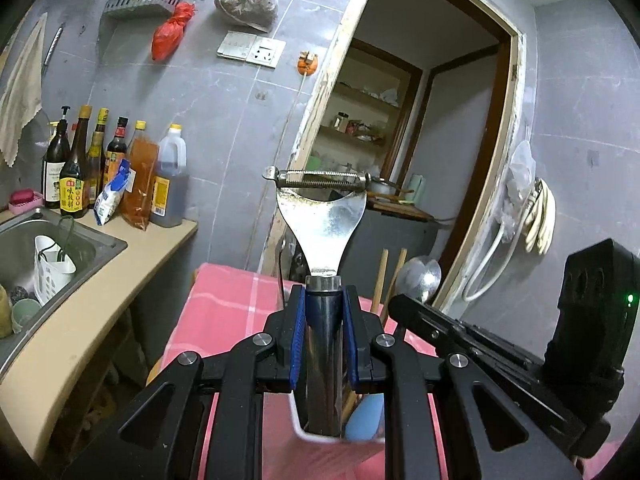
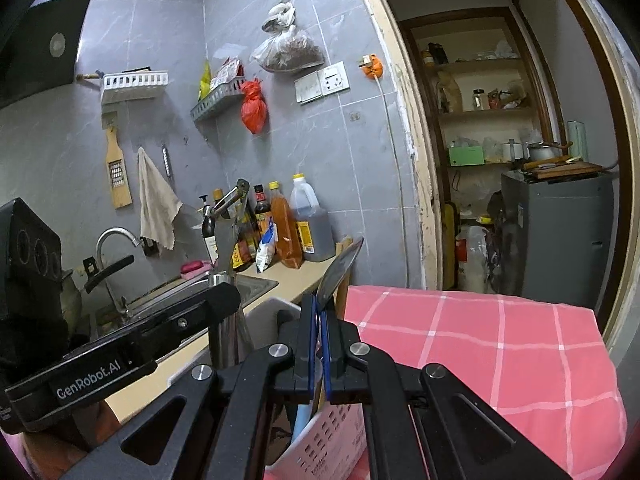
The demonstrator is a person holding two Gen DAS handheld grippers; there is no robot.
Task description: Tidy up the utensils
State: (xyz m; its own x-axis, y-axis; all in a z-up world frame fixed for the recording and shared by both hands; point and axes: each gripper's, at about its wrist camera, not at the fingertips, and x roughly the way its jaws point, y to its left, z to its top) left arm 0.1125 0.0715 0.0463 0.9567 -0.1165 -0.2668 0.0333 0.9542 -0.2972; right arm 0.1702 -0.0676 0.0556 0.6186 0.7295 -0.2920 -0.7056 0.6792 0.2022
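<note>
- Left tongs (image 1: 323, 332) clamp the peeler (image 1: 322, 216) handle, upright over the white holder (image 1: 304, 432) on the pink-clothed bench (image 1: 224, 300)
- Right tongs (image 2: 319, 344) pinch the spoon (image 2: 338, 270) handle
- Lower each straight down; release once seated

The left gripper (image 1: 323, 300) is clamped on the dark metal handle of a peeler (image 1: 322, 216), blue pads (image 1: 298, 340) pressed against both sides. The peeler stands upright, serrated blade at the top, handle end down inside a white holder (image 1: 298, 420). The holder also contains a light blue item (image 1: 364, 416), two wooden sticks (image 1: 382, 276) and a metal spoon (image 1: 418, 278), bowl up. The right gripper (image 1: 400, 304) is at the spoon; its grip cannot be determined from this view. The holder stands on a pink checked cloth (image 1: 232, 304). To the left: a counter (image 1: 120, 264) with bottles (image 1: 116, 172) and a steel sink (image 1: 24, 240).
</note>
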